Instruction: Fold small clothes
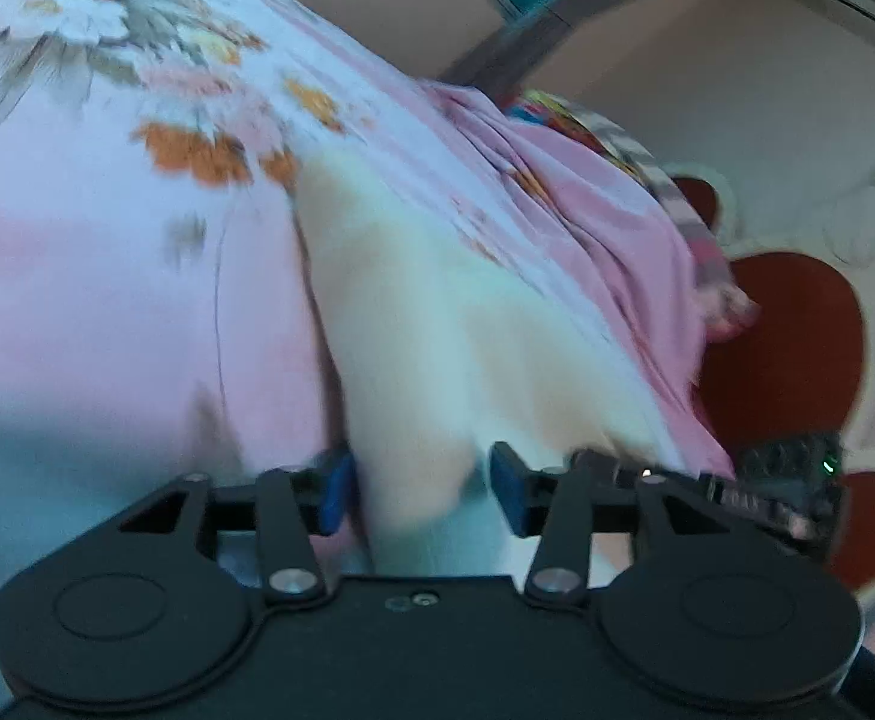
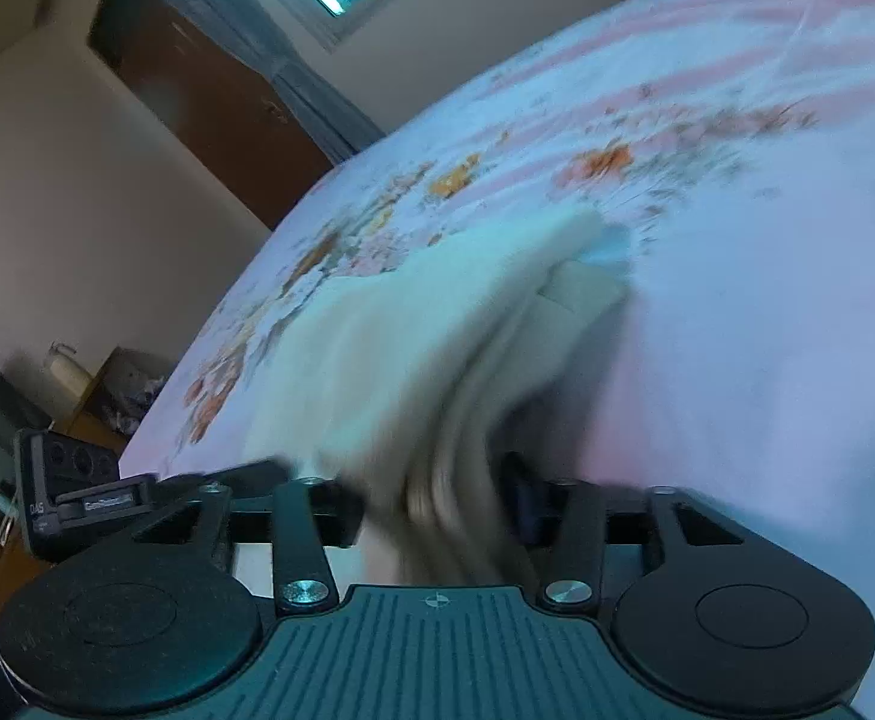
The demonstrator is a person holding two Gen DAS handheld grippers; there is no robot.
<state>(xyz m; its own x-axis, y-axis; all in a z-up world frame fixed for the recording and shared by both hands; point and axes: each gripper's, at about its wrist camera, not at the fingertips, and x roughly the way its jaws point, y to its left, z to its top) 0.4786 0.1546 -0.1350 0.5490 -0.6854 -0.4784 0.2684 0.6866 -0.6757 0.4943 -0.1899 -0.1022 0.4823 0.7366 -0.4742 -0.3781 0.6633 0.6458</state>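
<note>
Cream-coloured cloth, a small garment (image 1: 413, 324), is spread over a pink floral bedsheet (image 1: 107, 252) and runs back between the jaws of both tongs. In the left wrist view the left gripper (image 1: 422, 495) is seen with its blue pads (image 1: 336, 489) set apart; the garment passes through the gap, lying against the left-hand pad while a gap shows at the other, so no firm pinch is shown. In the right wrist view the right gripper (image 2: 437, 507) is likewise parted, with bunched folds of the same garment (image 2: 437, 324) filling the space between its fingers; blur prevents telling whether the pads press on it. The far end of the garment is seen folded over on the sheet (image 2: 737, 300). A red chair (image 1: 791, 348) is visible beside the bed.
</note>
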